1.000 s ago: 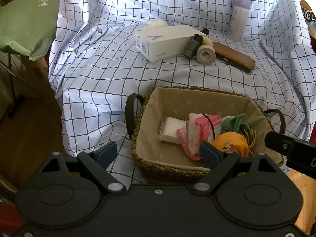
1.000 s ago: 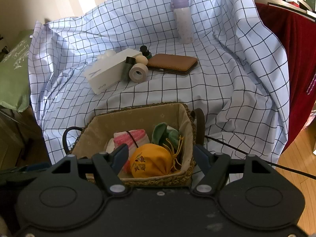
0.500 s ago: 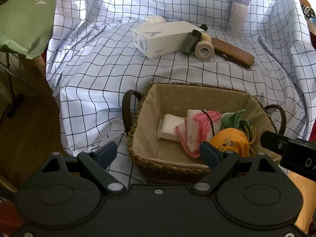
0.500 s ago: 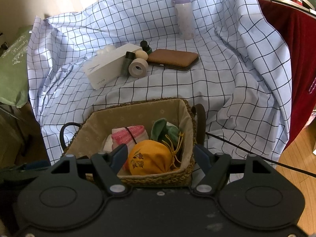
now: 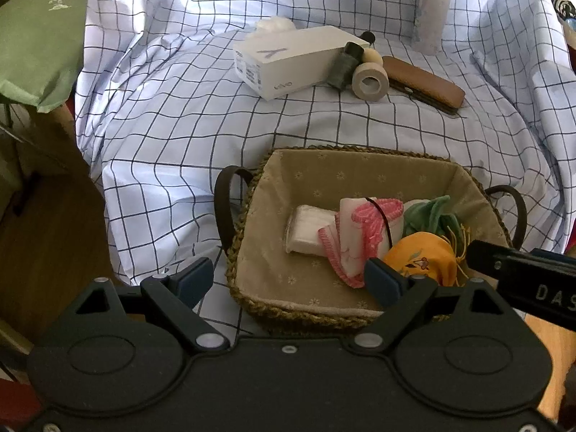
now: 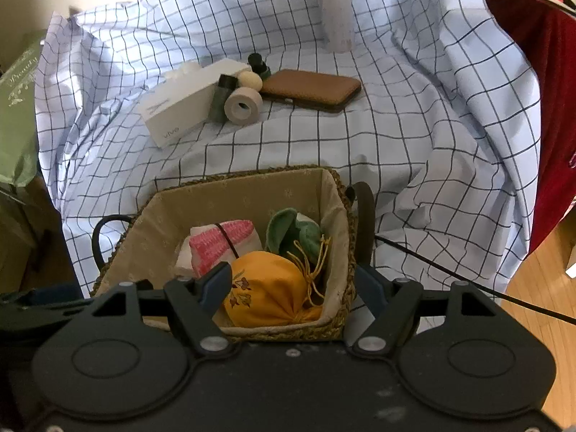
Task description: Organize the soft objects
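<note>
A woven basket (image 5: 252,187) with a beige lining stands on the checked cloth. In it lie a white folded cloth (image 5: 306,228), a pink-and-white cloth (image 5: 360,230), a green cloth (image 5: 428,216) and an orange drawstring pouch (image 5: 421,255). My left gripper (image 5: 286,275) hovers open over the basket's near left side and holds nothing. One black finger (image 5: 504,262) of my right gripper shows at the right edge. In the right wrist view, my right gripper (image 6: 293,284) stands open above the orange pouch (image 6: 270,288), its pads clear of it; the green cloth (image 6: 291,230) lies just beyond.
Farther back on the checked cloth (image 6: 414,126) sit a white box (image 6: 180,111), a dark bottle (image 6: 221,99), a tape roll (image 6: 241,106), a brown case (image 6: 313,90) and a lilac bottle (image 6: 333,7). A black cable (image 6: 468,280) trails right. A green cushion (image 5: 32,36) lies left, red fabric (image 6: 550,126) right.
My right gripper has eased slightly down and closer to the basket, its fingers a touch wider apart. The left gripper and the objects have barely moved.
</note>
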